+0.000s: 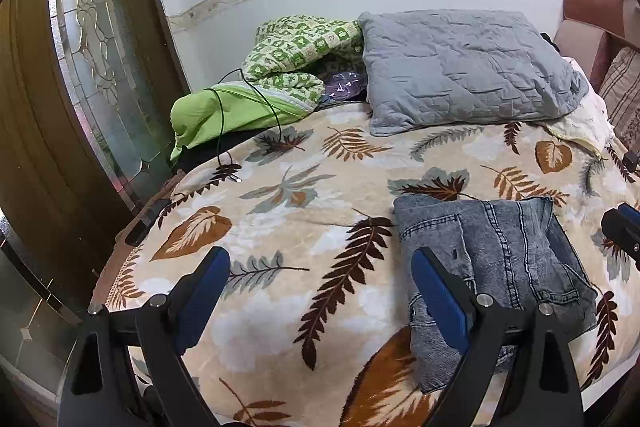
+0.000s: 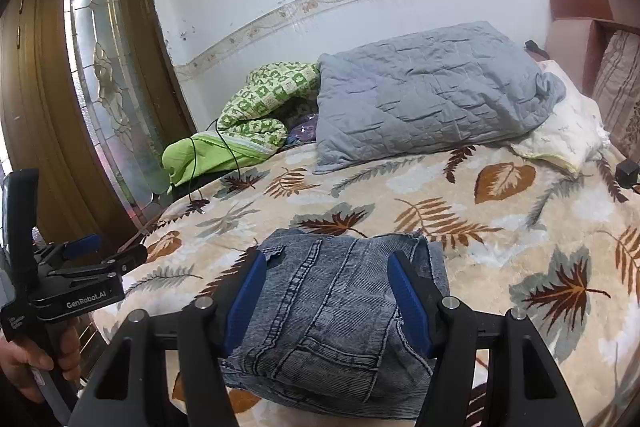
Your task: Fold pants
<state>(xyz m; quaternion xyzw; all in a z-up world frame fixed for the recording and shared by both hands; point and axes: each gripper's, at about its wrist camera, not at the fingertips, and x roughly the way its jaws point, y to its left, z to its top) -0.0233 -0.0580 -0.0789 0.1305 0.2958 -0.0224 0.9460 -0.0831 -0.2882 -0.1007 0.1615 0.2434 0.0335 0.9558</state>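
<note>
Folded grey-blue jeans [image 1: 504, 255] lie in a compact stack on the leaf-patterned blanket [image 1: 304, 211] near the bed's front edge. My left gripper [image 1: 322, 285] is open over bare blanket just left of the jeans, and its right finger overlaps their left edge. In the right wrist view a hand holds that gripper [image 2: 112, 251] off the bed's left side. My right gripper [image 2: 328, 293] is open and hovers over the jeans [image 2: 332, 311], which show between and beyond both blue pads. One of its fingers [image 1: 622, 227] shows at the right edge of the left wrist view.
A grey quilted pillow [image 1: 464, 67] and a green patterned quilt [image 1: 296, 55] lie at the far side by the wall. A black cable [image 1: 224, 131] trails onto the blanket. A cream pillow [image 2: 560, 135] is at the right. A wooden door with glass [image 1: 92, 67] stands on the left.
</note>
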